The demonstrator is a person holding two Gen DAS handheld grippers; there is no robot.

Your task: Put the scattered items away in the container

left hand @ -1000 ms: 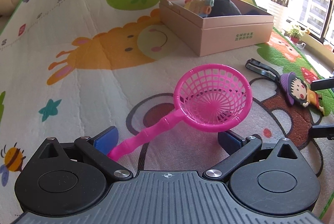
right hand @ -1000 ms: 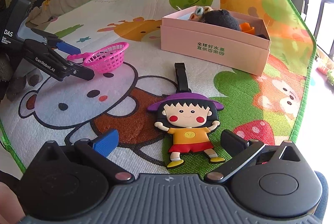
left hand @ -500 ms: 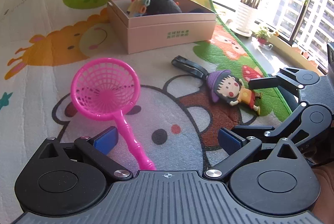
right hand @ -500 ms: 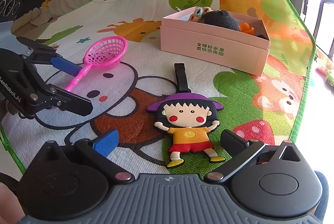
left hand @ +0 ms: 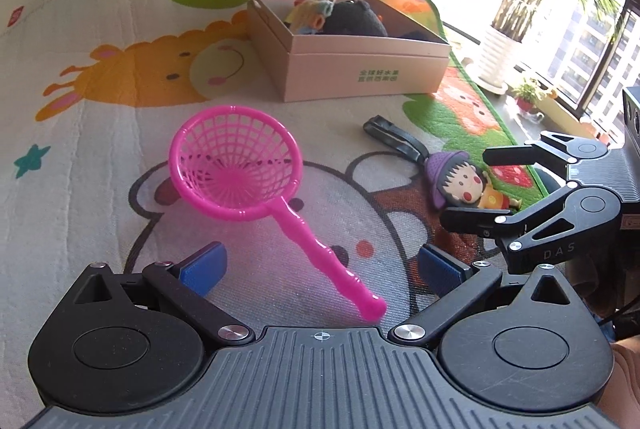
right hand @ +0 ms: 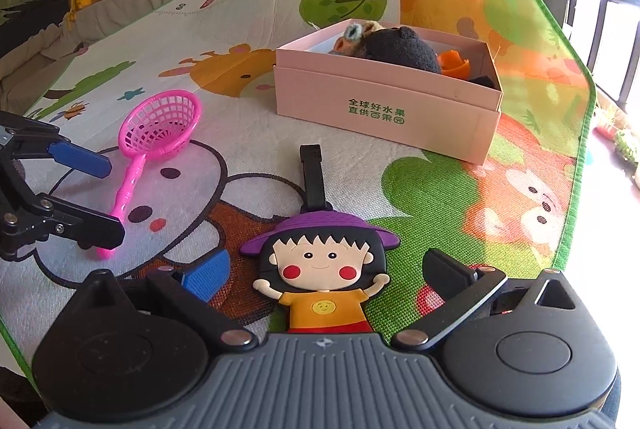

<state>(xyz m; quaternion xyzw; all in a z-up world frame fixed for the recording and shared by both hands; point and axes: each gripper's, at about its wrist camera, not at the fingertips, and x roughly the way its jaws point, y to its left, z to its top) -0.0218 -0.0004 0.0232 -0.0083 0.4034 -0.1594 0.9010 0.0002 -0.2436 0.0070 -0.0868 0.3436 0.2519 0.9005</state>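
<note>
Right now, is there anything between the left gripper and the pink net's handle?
Nothing visible. The left gripper is open, and the pink net lies on the mat with its handle end already between the fingers, untouched.

Bright daylight floods in from the window [left hand: 580, 9] — blown-out glare there, sharp focus, fisheye-bent edges.

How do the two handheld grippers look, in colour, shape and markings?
Both are black. The left gripper and right gripper each have a ribbed grey plate between two round housings, silver pivot screws, and angled finger bars. Finger pads are blue. White "DAS" lettering shows on the right one's side.
</note>
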